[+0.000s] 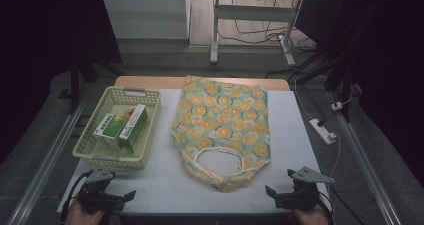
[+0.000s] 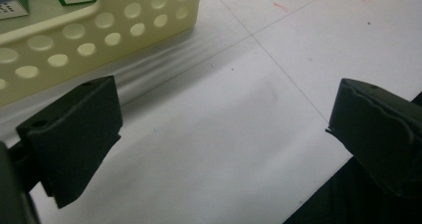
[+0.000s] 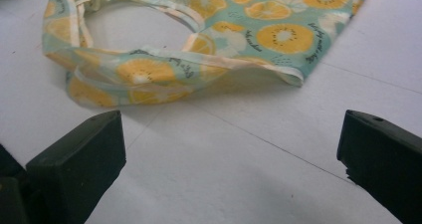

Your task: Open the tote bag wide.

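Note:
A teal cloth bag [image 1: 222, 125] printed with orange slices lies flat mid-table, its handles [image 1: 218, 161] toward the near edge. The bag's handle loop [image 3: 134, 69] lies just beyond my right gripper's jaws. A pale yellow perforated basket [image 1: 102, 152] at the left holds two green-and-white cartons [image 1: 121, 126]. My left gripper [image 1: 117, 197] rests open at the near-left table edge, just below the basket [image 2: 89, 40]. My right gripper [image 1: 280, 195] rests open at the near right, close to the bag's handles. Both hold nothing.
The white table mat [image 1: 295, 135] has bare room right of the bag and along the near edge. A power strip [image 1: 322, 131] and cables lie on the floor to the right. A table frame [image 1: 250, 15] stands behind.

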Available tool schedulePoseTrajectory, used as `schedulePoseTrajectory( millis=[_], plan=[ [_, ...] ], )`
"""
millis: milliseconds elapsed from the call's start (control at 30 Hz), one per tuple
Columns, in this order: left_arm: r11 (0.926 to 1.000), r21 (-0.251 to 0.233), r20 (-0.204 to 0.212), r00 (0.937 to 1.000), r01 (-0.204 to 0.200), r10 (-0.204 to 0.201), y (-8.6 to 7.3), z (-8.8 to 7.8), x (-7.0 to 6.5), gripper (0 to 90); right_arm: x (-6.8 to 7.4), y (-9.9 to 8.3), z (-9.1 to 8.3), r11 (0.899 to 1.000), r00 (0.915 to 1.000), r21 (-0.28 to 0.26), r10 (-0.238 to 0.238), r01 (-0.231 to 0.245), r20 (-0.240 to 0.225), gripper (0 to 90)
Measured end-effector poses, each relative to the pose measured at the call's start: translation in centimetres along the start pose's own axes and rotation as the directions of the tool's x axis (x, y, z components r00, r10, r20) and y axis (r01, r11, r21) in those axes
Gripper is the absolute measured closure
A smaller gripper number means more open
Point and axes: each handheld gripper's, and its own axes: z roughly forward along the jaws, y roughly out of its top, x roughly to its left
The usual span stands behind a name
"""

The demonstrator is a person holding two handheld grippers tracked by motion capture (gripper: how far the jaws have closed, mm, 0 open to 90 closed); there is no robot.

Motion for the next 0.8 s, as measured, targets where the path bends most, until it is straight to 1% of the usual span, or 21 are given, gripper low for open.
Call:
schedulePoseTrajectory(
  millis=[33,100,200,367,567,700,800],
  plan=[
    [1.0000,-0.001,0.003,1.0000,0.001,-0.001,-0.02,-0.03,0.02,0.4,0.07,0.02,-0.01,1.000,1.0000,-0.001,-0.008,0.008,-0.002,0.0],
    [1.0000,-0.005,0.002,1.0000,0.002,-0.002,-0.04,-0.06,0.02,0.3,0.17,0.03,-0.02,1.000,0.9999,0.006,-0.010,0.010,-0.008,0.0],
    [1.0000,-0.007,0.006,1.0000,-0.002,0.002,-0.02,-0.04,-0.02,0.1,0.20,0.02,0.07,1.000,1.0000,0.012,-0.005,0.005,0.001,0.0],
    [0.9999,0.006,0.001,0.9999,-0.013,0.013,0.05,0.11,-0.15,0.1,0.30,0.06,0.20,0.999,0.9998,0.034,-0.003,0.002,0.021,0.0],
    [0.9996,0.021,-0.003,0.9999,-0.017,0.017,0.12,0.24,-0.23,0.1,0.15,0.09,0.33,0.999,0.9998,0.045,0.009,-0.010,0.015,0.0],
    [0.9997,0.019,-0.008,0.9998,-0.017,0.018,0.11,0.22,-0.26,0.0,0.07,0.11,0.42,0.999,0.9997,0.049,0.017,-0.018,0.015,0.0],
    [0.9998,0.016,-0.004,0.9999,-0.015,0.015,0.11,0.19,-0.24,0.0,0.04,0.14,0.47,0.998,0.9998,0.056,0.018,-0.019,0.009,0.0]
  ],
)
